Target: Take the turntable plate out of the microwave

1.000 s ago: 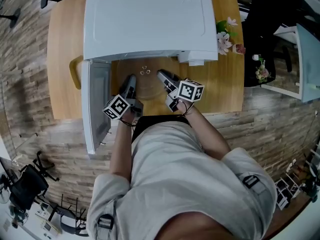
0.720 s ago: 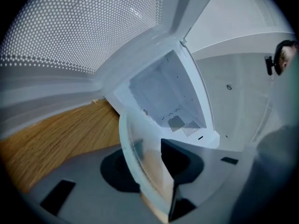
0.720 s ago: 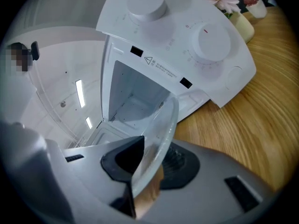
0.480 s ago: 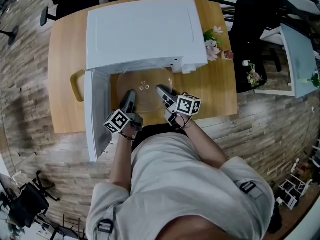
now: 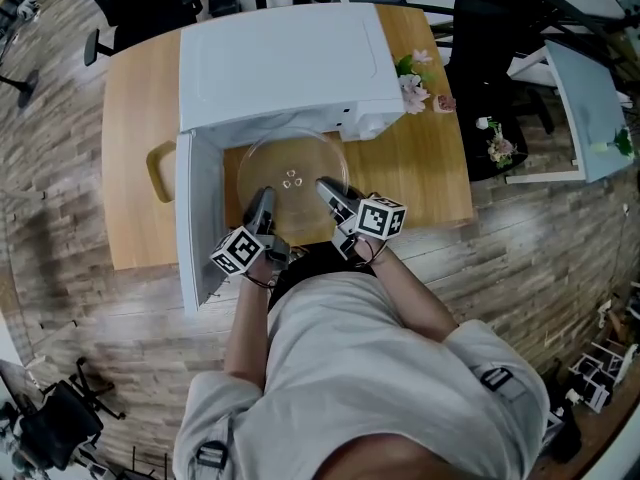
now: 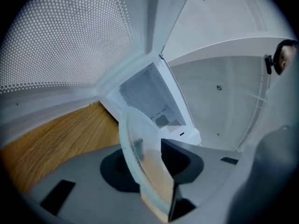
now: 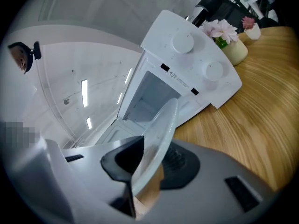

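No writing can be read. The microwave (image 5: 285,63) shows two round knobs (image 7: 182,42) on its control panel, with small black marks and a triangle sign below them, too fine to make out. Each gripper carries a cube with black-and-white square patterns.

The clear turntable plate (image 5: 295,158) is hard to trace. It hangs over the wooden counter (image 5: 135,168) just in front of the open oven, beside the door (image 5: 198,218) swung out on the left. The oven's top hides the cavity in the head view, so whether the plate's far rim is still inside cannot be told.

The left gripper (image 5: 262,204) pinches the plate's near-left rim, and the right gripper (image 5: 328,190) pinches its near-right rim. Both forearms reach forward from the body, with the grippers angled slightly toward each other and close to level. The person's torso covers the counter's near edge.
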Motion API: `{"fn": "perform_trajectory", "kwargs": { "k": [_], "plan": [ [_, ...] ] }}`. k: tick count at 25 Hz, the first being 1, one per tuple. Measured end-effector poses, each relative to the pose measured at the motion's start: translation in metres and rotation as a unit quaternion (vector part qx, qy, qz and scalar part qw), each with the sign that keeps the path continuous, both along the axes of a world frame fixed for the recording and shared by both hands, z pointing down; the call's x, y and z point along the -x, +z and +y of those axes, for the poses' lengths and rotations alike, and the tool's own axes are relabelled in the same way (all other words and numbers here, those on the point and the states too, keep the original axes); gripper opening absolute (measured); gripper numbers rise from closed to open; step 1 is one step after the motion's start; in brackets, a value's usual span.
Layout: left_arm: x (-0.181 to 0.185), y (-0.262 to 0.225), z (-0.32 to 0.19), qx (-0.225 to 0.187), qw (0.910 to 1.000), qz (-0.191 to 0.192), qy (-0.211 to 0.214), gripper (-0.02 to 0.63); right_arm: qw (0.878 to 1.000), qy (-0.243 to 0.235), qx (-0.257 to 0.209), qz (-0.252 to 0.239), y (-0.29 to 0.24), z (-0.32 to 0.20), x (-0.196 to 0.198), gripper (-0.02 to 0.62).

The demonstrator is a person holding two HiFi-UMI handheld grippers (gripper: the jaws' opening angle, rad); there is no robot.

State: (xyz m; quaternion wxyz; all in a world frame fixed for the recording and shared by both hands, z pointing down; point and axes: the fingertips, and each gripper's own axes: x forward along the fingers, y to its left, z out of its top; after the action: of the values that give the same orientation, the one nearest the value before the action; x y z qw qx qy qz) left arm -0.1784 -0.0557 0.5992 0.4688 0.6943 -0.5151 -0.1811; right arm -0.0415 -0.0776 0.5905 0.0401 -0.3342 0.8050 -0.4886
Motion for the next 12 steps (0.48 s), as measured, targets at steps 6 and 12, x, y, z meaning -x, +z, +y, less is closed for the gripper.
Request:
{"fn": "perform_trajectory", "kwargs": {
  "k": [6,12],
  "plan": [
    [-0.008,-0.004,0.02,-0.005,0.9999,0.013,-0.001,0.146,1.0,0.003,-0.016,0.01,-0.015,0.019,-0.01,0.104],
    [-0.019,-0.011,0.028,-0.011,0.9998,0.016,-0.009,0.145,1.0,-0.011,-0.023,0.016,-0.024,0.025,-0.02,0.104]
  ]
}}
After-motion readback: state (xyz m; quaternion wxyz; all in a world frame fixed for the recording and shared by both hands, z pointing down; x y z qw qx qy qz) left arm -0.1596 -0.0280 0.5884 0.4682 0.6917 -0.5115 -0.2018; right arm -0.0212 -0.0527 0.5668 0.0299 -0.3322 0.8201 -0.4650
